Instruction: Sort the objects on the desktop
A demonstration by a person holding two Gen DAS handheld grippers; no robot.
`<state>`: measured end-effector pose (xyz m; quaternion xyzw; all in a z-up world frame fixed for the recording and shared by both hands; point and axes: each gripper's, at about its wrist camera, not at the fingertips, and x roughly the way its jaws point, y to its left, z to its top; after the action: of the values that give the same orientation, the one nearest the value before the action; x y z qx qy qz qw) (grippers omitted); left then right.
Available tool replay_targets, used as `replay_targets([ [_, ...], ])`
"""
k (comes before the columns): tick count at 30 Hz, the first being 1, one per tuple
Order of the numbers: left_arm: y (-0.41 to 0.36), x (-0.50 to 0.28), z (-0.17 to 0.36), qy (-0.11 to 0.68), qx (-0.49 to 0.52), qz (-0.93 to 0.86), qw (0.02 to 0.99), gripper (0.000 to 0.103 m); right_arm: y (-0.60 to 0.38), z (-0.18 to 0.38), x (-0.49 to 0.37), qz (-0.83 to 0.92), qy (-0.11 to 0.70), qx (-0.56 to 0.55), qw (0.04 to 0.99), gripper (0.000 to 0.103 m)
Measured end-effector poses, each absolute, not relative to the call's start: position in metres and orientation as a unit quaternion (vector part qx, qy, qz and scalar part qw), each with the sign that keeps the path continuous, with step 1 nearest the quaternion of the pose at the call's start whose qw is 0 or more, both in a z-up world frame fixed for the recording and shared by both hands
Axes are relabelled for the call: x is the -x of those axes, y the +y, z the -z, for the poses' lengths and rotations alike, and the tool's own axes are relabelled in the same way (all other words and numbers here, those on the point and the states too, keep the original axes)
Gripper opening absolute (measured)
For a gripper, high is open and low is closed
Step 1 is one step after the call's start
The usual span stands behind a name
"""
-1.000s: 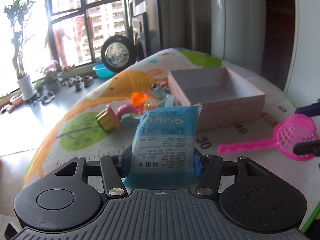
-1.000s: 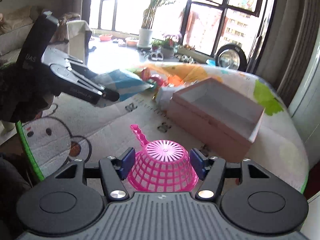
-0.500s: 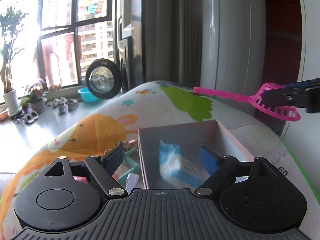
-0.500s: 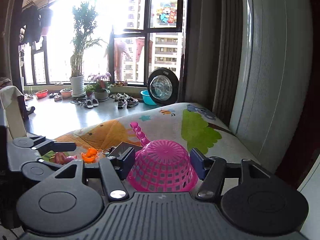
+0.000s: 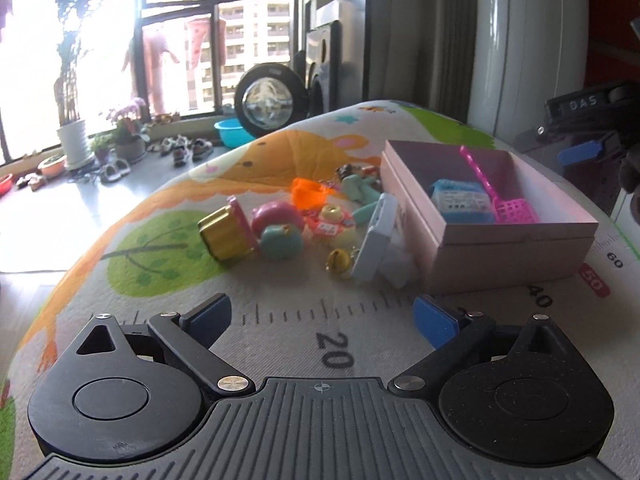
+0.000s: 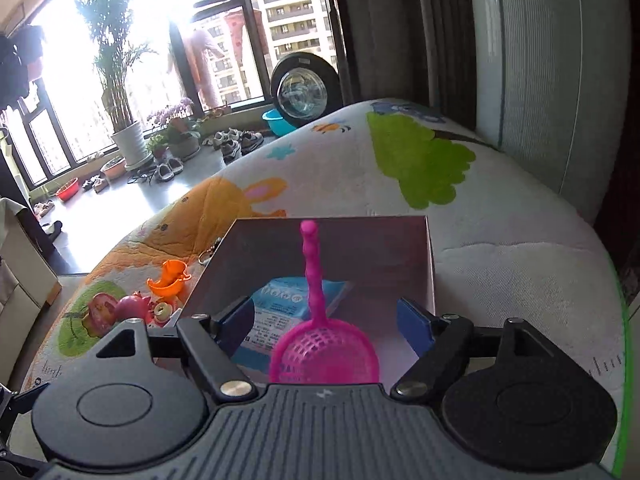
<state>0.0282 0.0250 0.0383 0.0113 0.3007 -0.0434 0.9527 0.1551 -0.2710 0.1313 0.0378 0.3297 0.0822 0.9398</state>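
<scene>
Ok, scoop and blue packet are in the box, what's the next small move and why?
Probably send the left hand-held gripper forward to the toy pile beside the box. Its jaws are opening with nothing between them. The right hand-held gripper is opening over the scoop, which lies in the box on the packet, so it needs only to back off.

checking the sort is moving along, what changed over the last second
The blue packet left the left gripper and now lies in the pink box. The pink scoop went from the mat into the box too; the right gripper has let go of it, its fingers opening clear of it. The left gripper is opening with nothing between its fingers. The toy pile beside the box stayed put.
</scene>
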Motion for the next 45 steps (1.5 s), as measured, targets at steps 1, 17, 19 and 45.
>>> replay_targets([
  [1,0.029,-0.025,-0.035,0.303,-0.011,0.038,0.952,0.1,-0.268,-0.136,-0.156,-0.079,0.322,-0.025,0.943,0.079],
  [17,0.063,0.004,-0.026,0.308,0.01,0.04,0.95,0.101,-0.074,-0.09,-0.218,-0.207,0.351,0.197,0.892,0.036],
  [19,0.066,0.009,-0.026,0.309,0.012,0.05,0.95,0.101,-0.069,-0.077,-0.231,-0.192,0.371,0.209,0.884,0.035],
  [45,0.061,0.013,-0.045,0.31,-0.011,0.045,0.95,0.102,-0.125,-0.066,-0.059,-0.275,0.257,0.281,0.883,0.038],
])
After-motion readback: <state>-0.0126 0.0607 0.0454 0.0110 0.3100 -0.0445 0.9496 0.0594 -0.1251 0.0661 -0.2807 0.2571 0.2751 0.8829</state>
